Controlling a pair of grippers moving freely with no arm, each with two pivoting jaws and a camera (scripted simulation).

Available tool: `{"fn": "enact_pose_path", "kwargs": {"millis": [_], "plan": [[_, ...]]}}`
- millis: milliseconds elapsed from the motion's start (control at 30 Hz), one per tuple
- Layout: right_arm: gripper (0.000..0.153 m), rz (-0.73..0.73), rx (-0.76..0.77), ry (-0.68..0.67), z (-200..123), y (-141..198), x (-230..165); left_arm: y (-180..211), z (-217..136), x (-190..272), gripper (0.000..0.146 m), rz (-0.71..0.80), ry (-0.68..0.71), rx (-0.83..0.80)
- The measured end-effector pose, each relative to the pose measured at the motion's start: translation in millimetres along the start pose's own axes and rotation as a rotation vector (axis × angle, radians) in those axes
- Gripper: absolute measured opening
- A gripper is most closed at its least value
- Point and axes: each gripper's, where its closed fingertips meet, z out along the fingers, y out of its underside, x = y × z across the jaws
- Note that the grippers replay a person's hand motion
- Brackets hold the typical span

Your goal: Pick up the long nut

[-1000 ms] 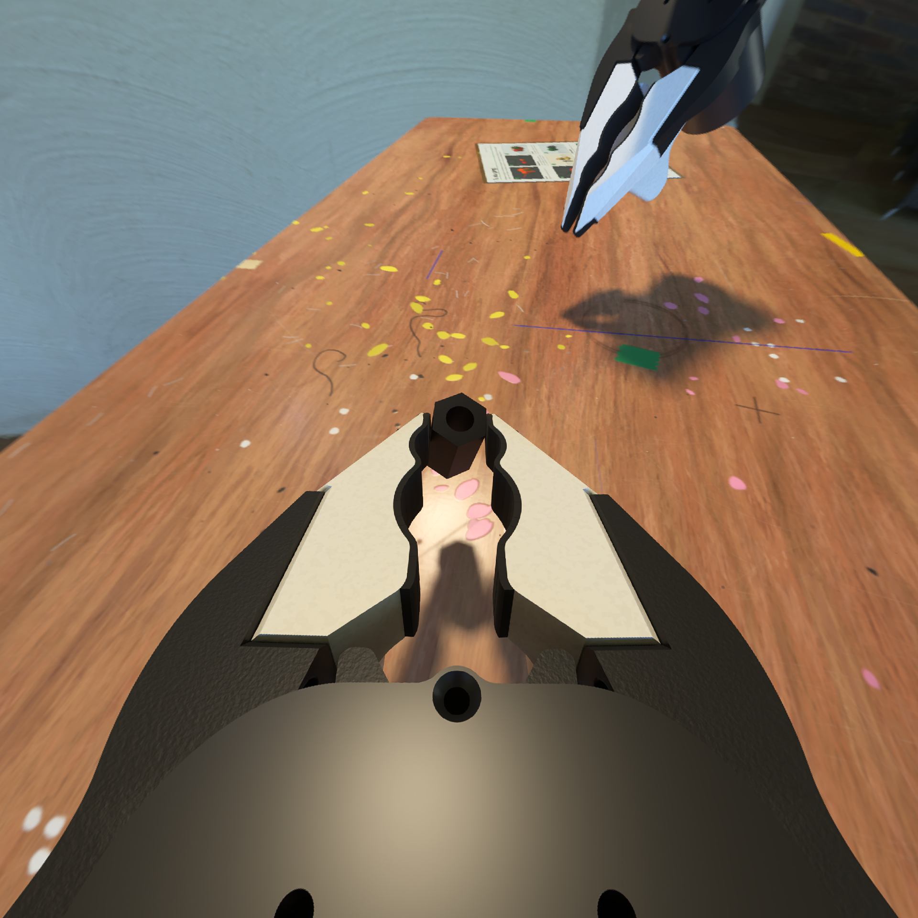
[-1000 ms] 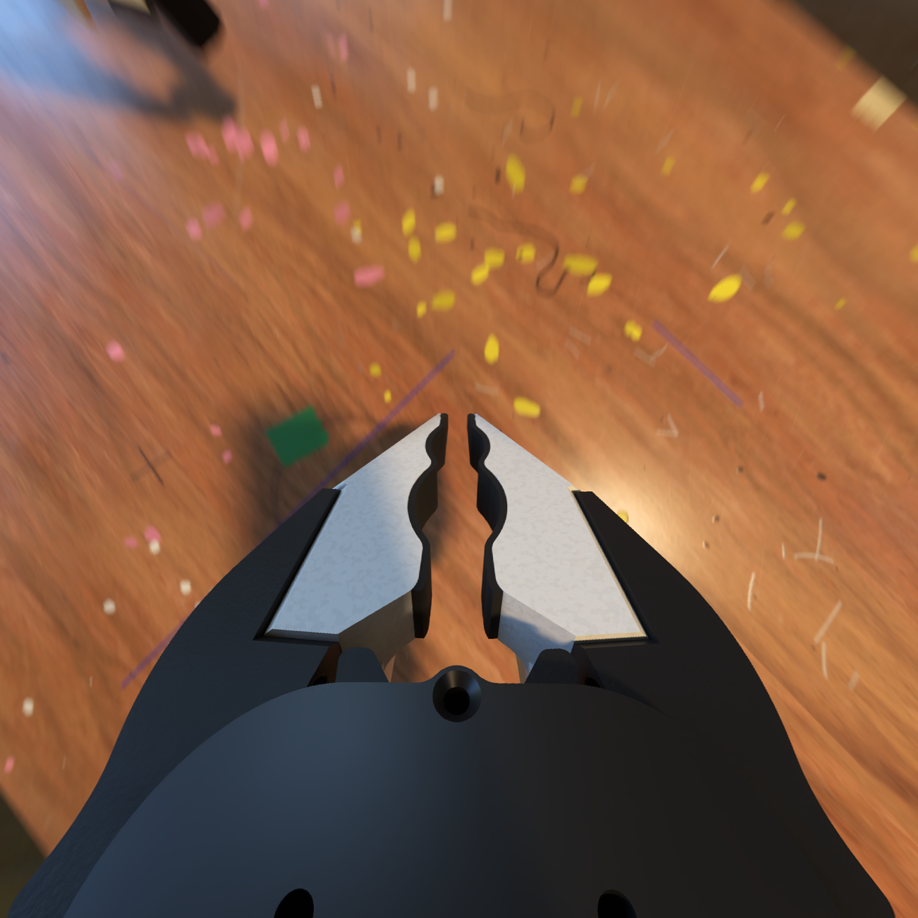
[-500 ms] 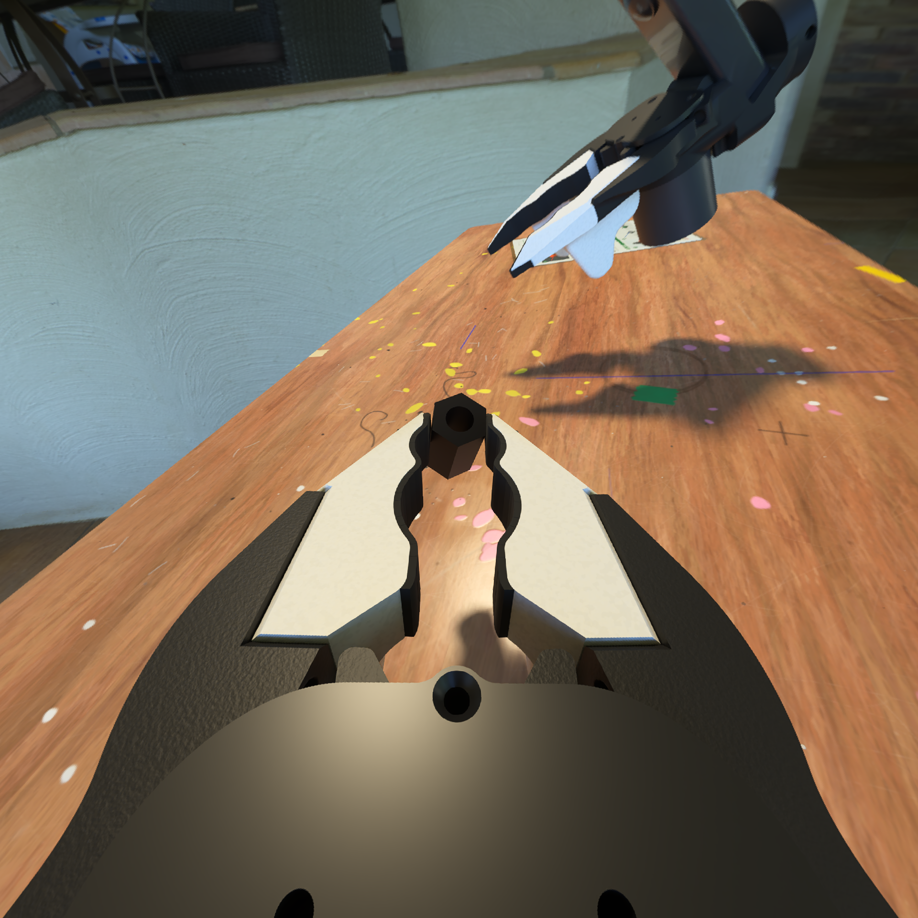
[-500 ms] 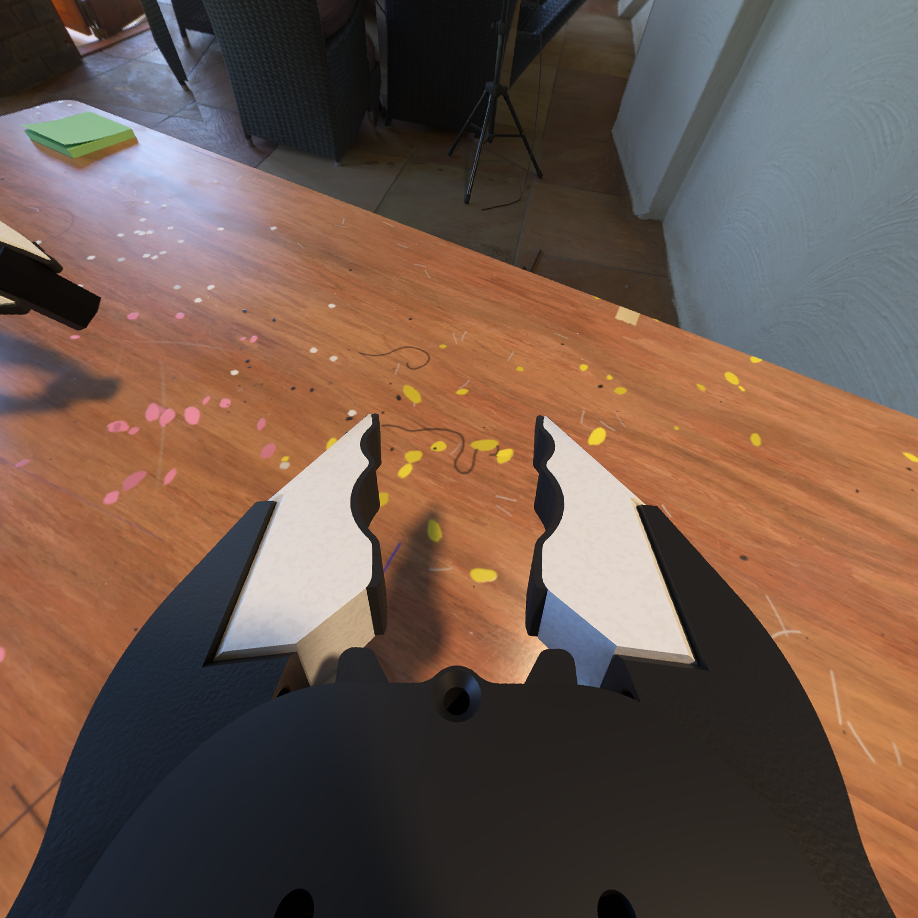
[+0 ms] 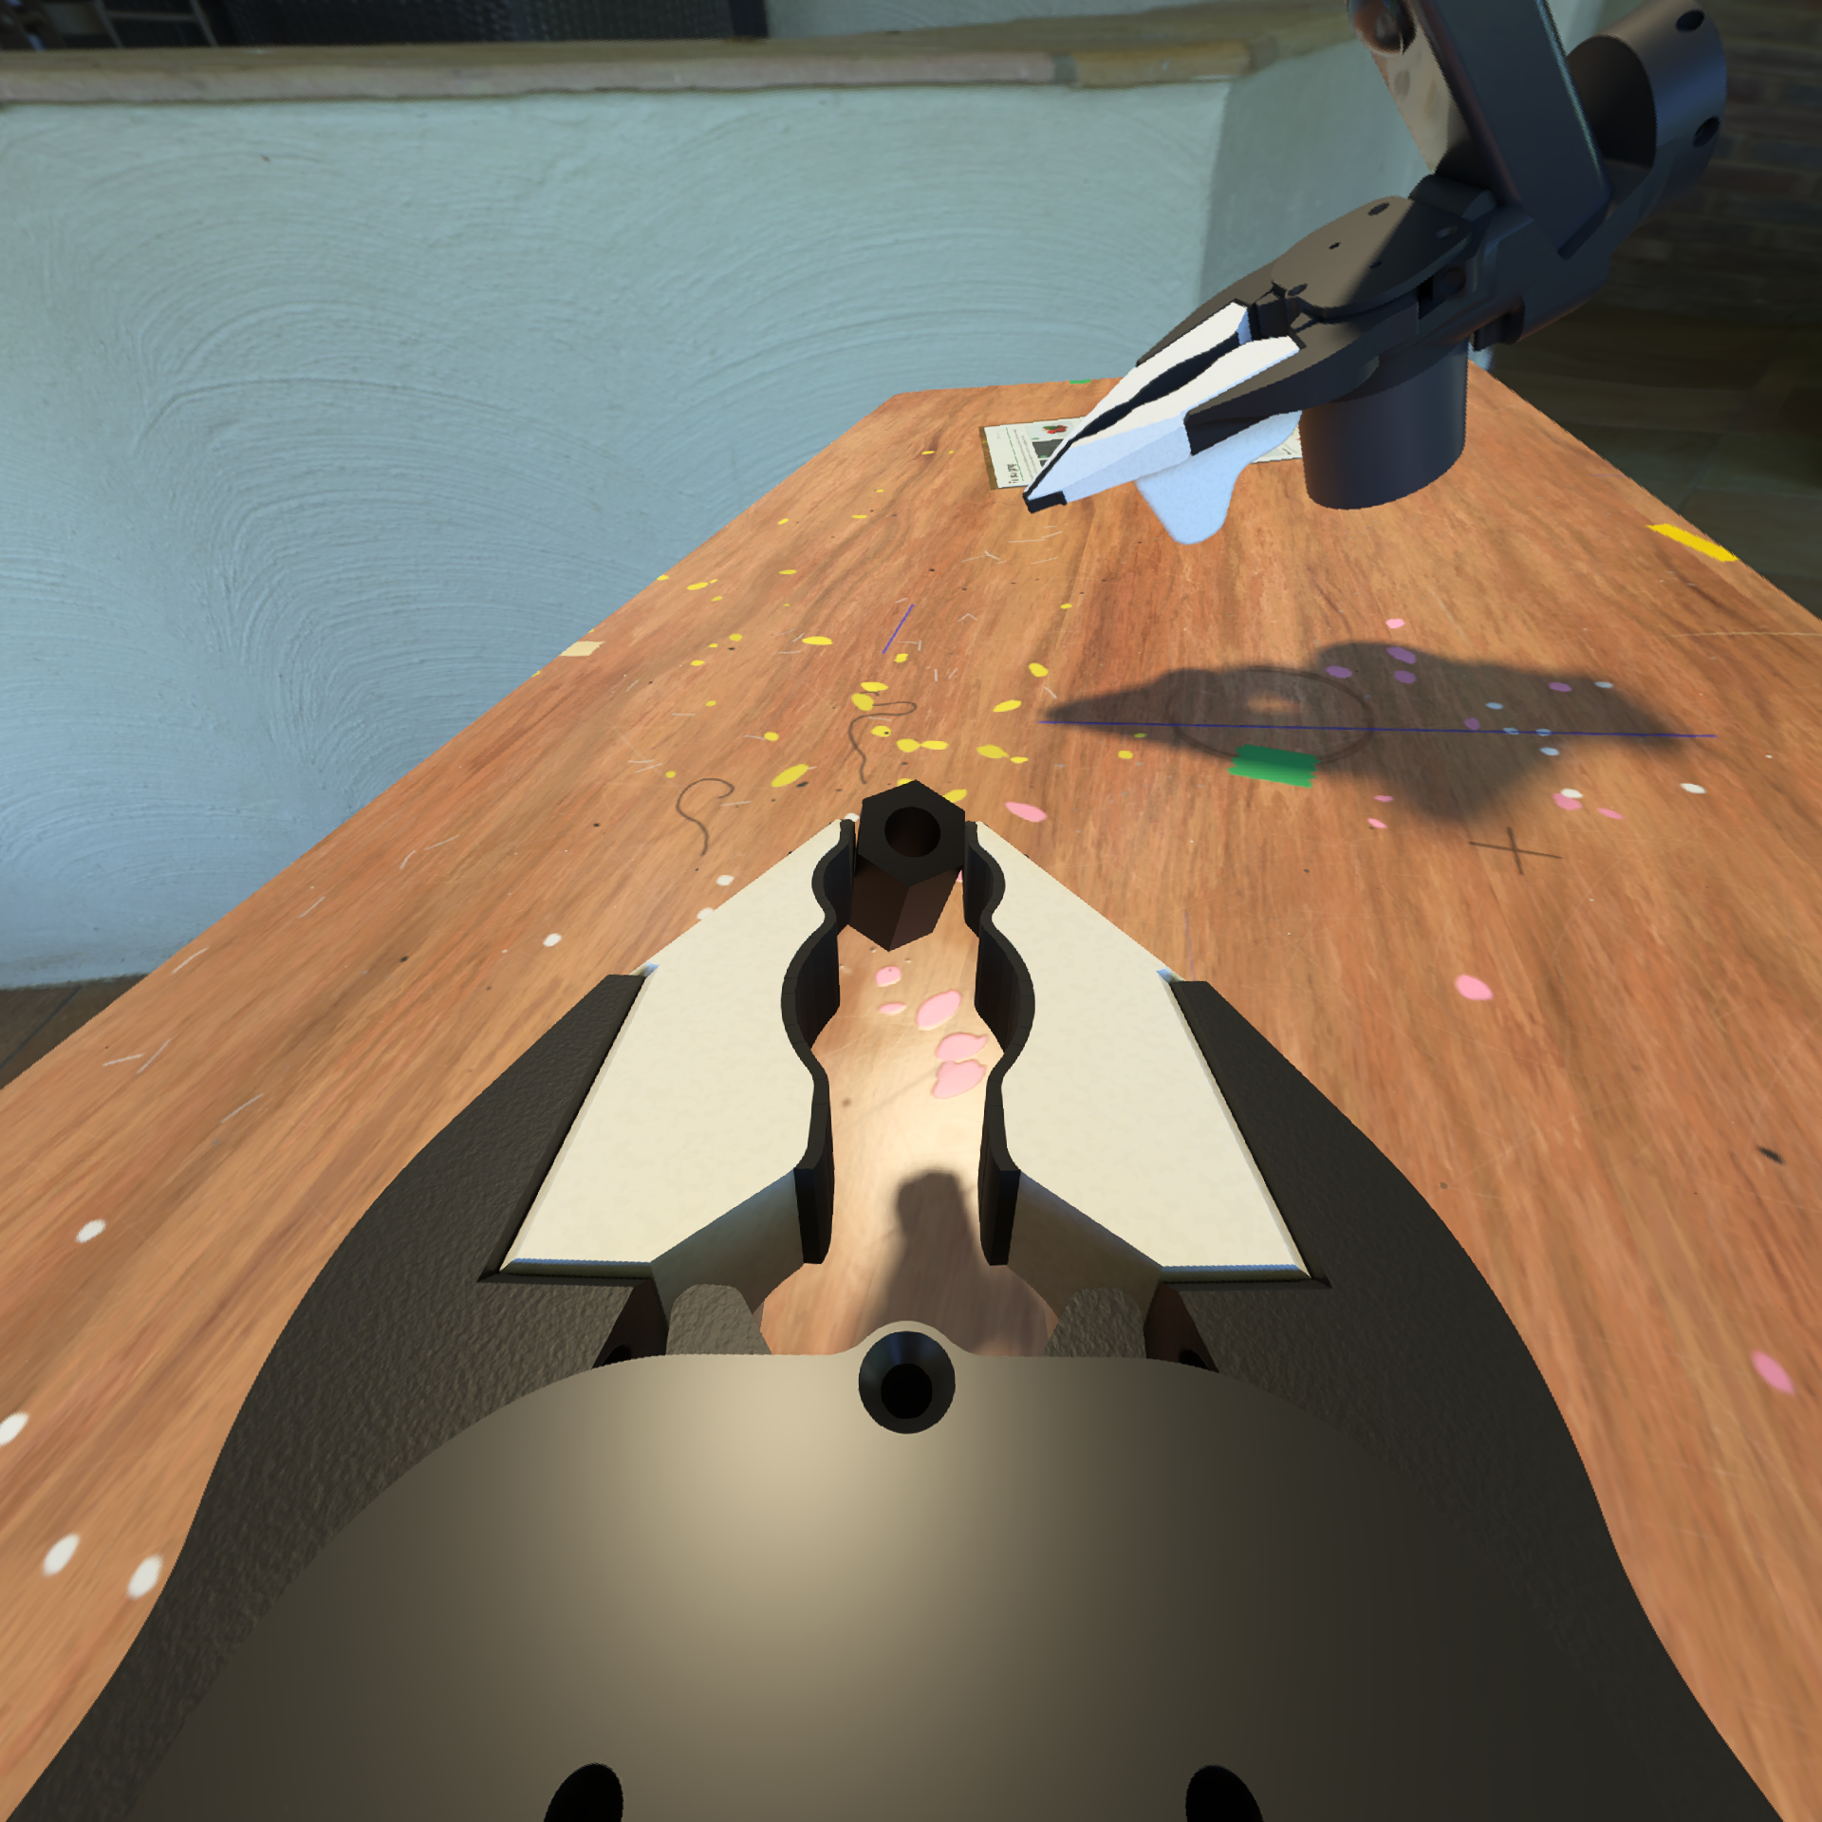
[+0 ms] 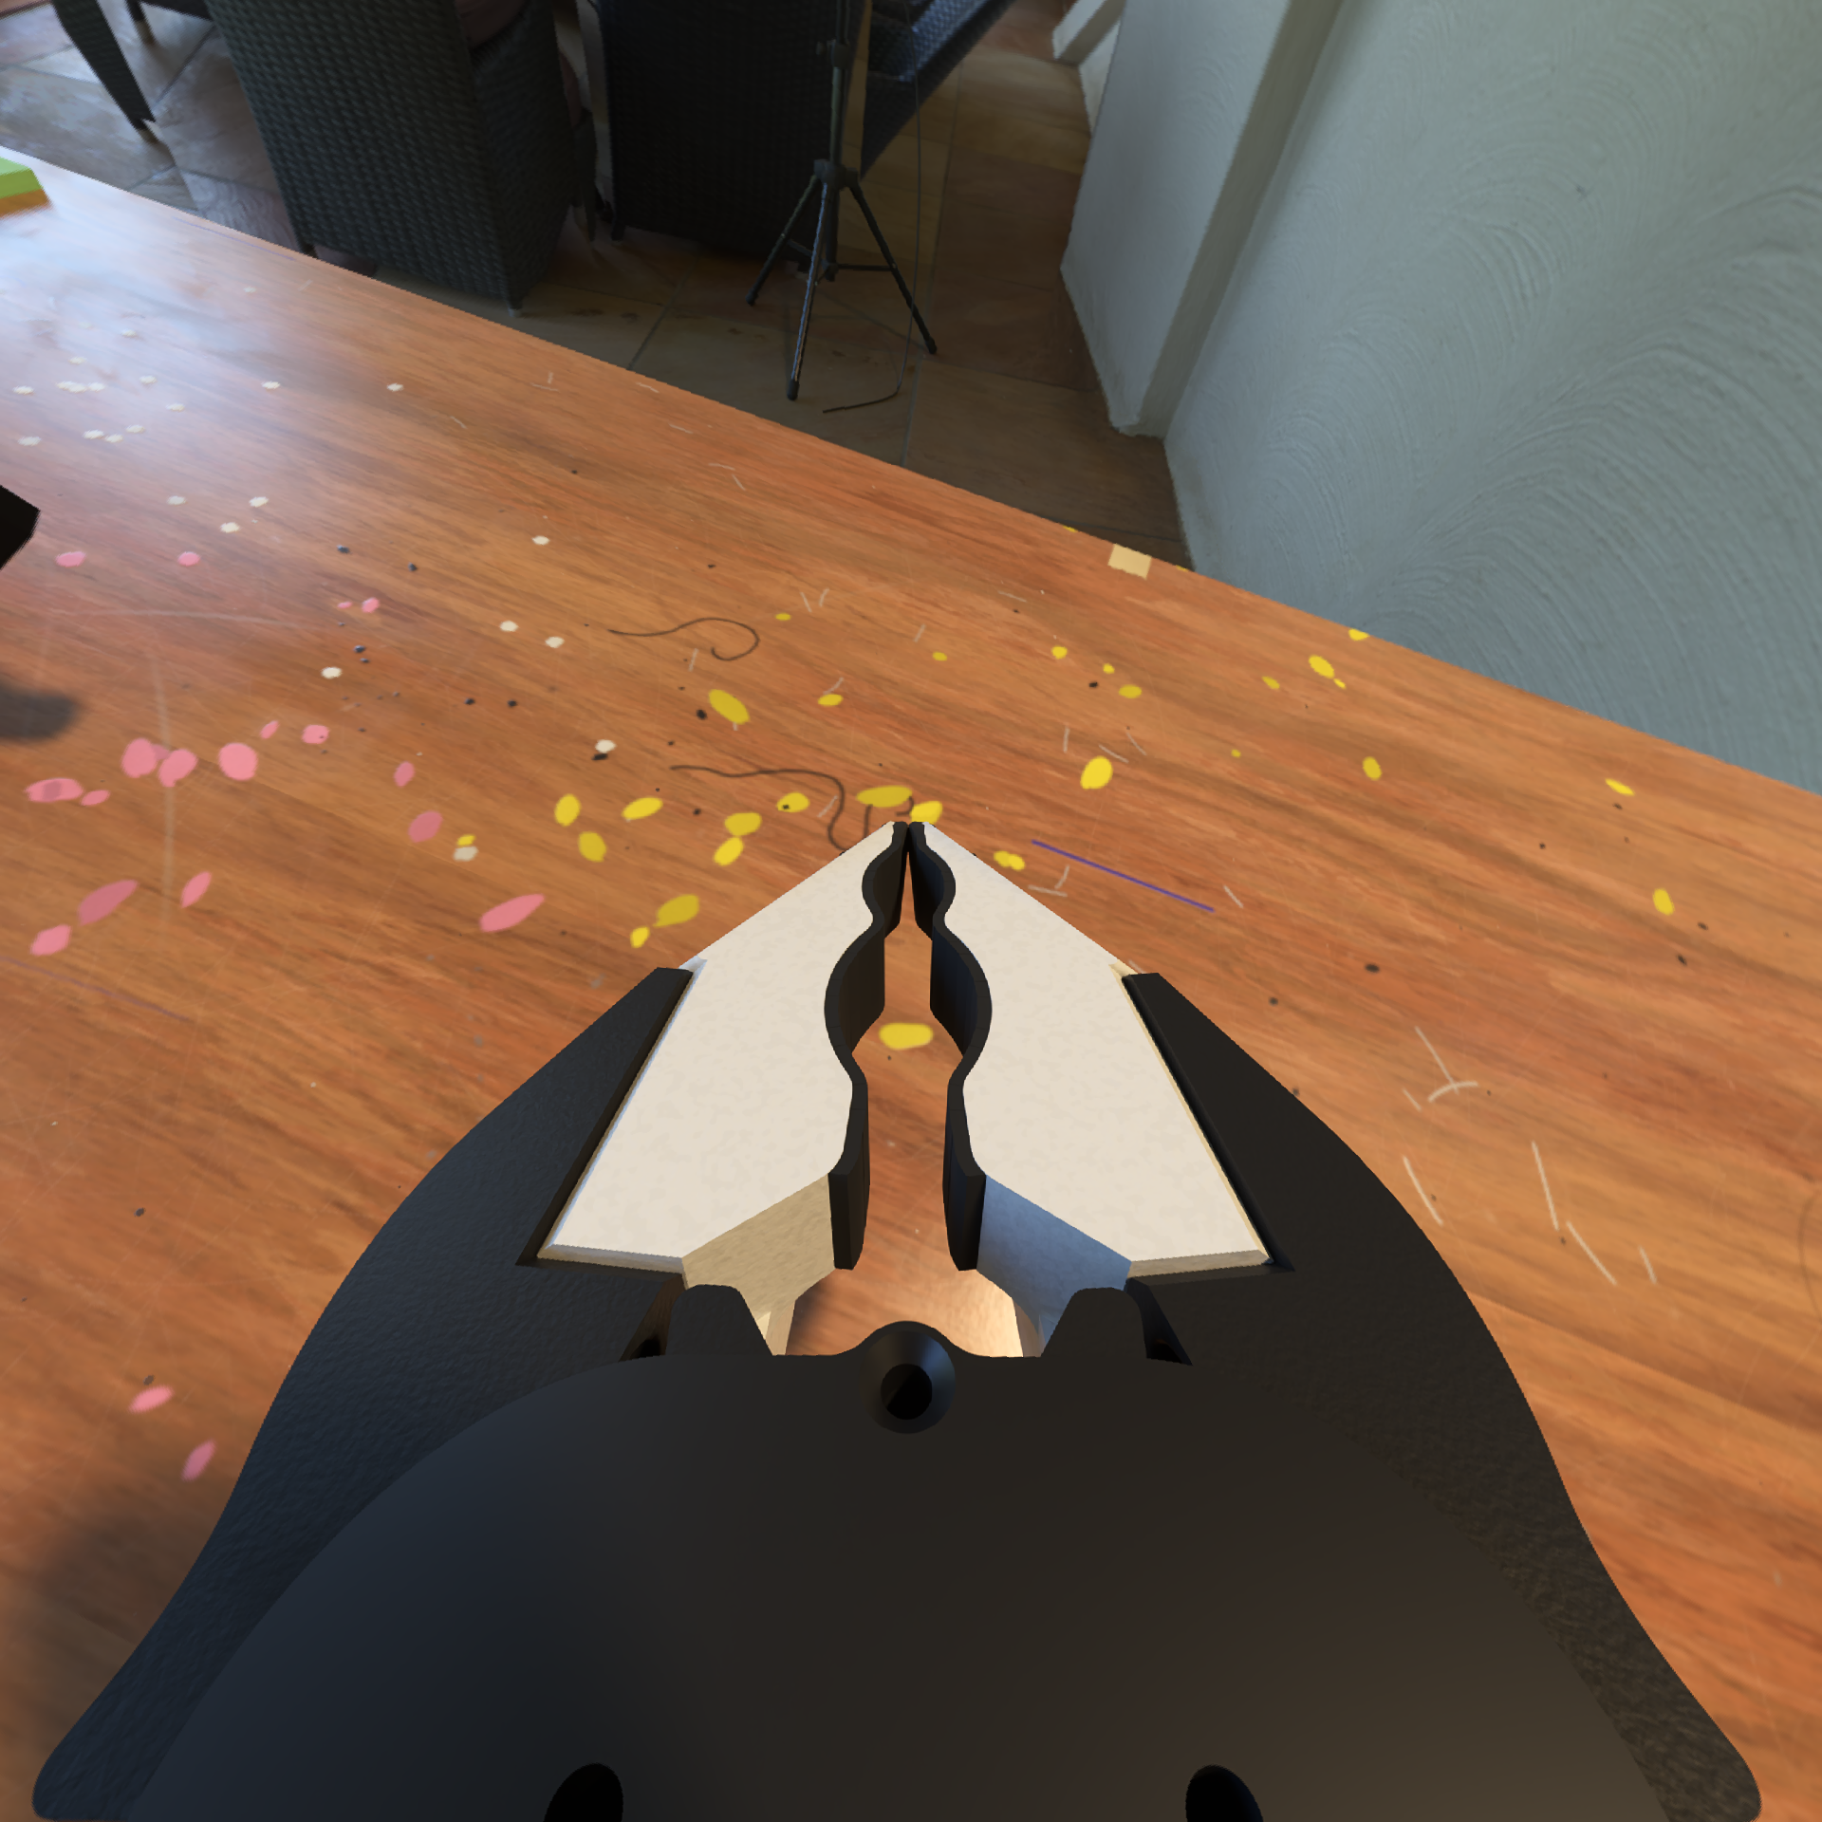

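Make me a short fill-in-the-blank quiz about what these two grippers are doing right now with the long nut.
1. The long nut is clamped at the tips of the ____ gripper.
2. The right gripper holds ____.
3. The nut's colour is ____.
4. The small square patch on the wooden table is ____.

Missing words: left; nothing; black; green

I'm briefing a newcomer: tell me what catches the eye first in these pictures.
First, the black long nut, pinched upright at the tips of the left tongs, above the wooden table. Next, the right tongs, shut and empty, hanging over the table's far end. Then the yellow and pink flecks scattered across the wood.
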Motion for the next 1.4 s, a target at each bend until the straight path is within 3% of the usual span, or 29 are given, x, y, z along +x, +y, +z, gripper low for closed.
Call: {"fn": "enact_pose_path", "kwargs": {"millis": [467,833,1100,1400], "plan": [[0.0,0.066,0.019,0.051,0,3,5,0,-1,3,0.021,0.04,-0.021,0.006],[0.0,0.038,0.004,0.059,-2,1,10,4,-1,6,0.021,0.004,-0.003,-0.004],[0.001,0.081,-0.058,0.048,0,4,22,4,-2,10,0.021,0.02,-0.009,0.011],[0.002,0.137,-0.194,0.032,-4,29,35,8,5,15,0.021,-0.009,0.016,-0.014]]}}
